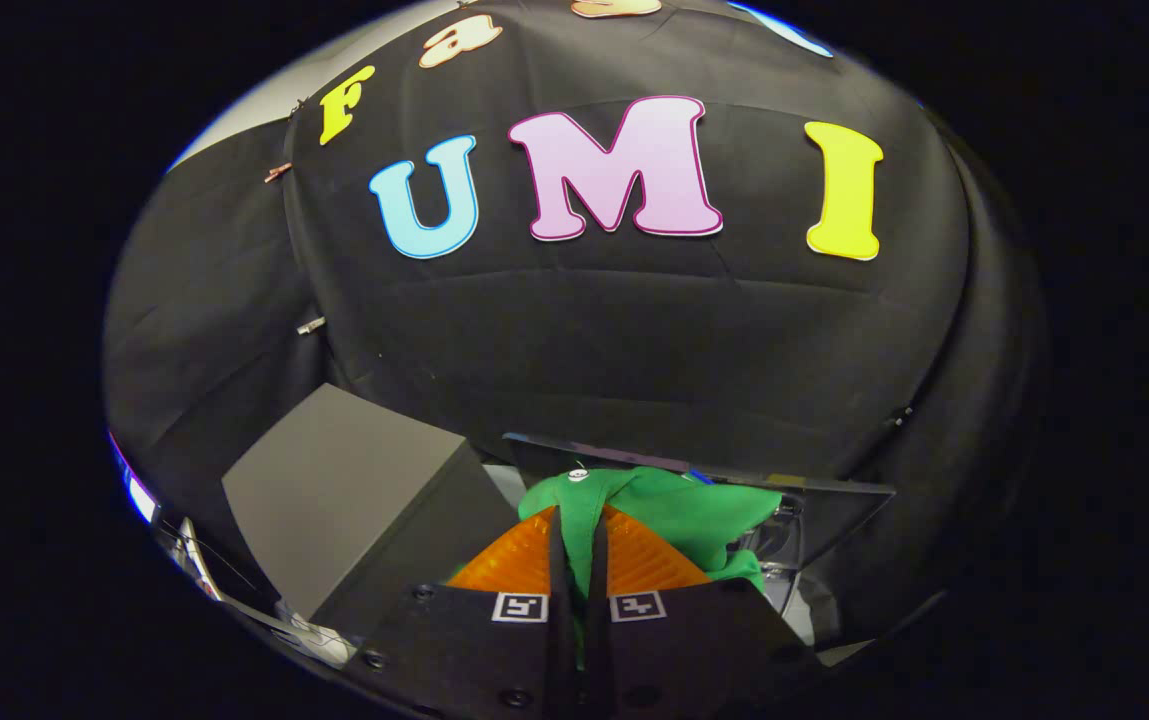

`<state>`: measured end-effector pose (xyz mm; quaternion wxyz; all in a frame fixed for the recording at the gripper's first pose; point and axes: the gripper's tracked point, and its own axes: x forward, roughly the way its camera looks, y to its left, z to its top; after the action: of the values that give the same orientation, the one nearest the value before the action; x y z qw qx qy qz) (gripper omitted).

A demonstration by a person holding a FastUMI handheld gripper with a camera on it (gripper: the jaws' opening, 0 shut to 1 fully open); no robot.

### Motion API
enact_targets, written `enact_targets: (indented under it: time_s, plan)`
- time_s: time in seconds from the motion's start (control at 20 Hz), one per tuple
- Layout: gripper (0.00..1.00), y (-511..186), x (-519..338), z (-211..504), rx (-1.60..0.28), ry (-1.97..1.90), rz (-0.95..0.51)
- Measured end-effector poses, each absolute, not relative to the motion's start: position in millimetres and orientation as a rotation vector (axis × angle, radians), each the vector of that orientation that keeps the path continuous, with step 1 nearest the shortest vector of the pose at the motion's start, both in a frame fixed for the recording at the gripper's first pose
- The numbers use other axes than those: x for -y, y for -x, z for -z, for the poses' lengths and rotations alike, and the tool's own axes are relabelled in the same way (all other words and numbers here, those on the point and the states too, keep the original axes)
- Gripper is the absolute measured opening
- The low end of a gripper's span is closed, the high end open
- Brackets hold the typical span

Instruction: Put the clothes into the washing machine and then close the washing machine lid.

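The gripper (579,530) sits at the lower middle of the frame, its two ribbed, wedge-shaped fingers (519,560) drawn almost together, with only a thin strip of soft green cloth pinched in the narrow slit between them. That cloth belongs to a green garment (674,510), a matte knit that bunches in loose folds just ahead of and to the right of the fingers, with a small pale button or tag near its upper left edge. Both fingers appear to press on the fabric, so the garment is held.

Behind and around the garment lies the washing machine (789,545), seen in the lower right of the frame: its thin, flat, dark lid (834,500) stands raised, showing a straight edge that runs from the middle toward the right. Glossy, clear-looking parts show under the garment at its right side; what they are I cannot tell.

In the lower left stands a plain grey box (344,500) with sharp corners and a smooth dull top, close beside the left finger. A gap of pale surface separates it from the garment. Wrinkled black cloth of the booth wall (634,340) fills the upper frame well beyond the machine.
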<state>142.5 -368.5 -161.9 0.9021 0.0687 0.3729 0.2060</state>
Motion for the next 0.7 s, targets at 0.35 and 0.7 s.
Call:
enact_targets:
  time_s: [0.35,0.7]
  plan:
    - [0.08,-134,391,201,-0.811,-0.104,-0.352]
    - [0.08,-99,404,290,-1.008,-0.099,-0.246]
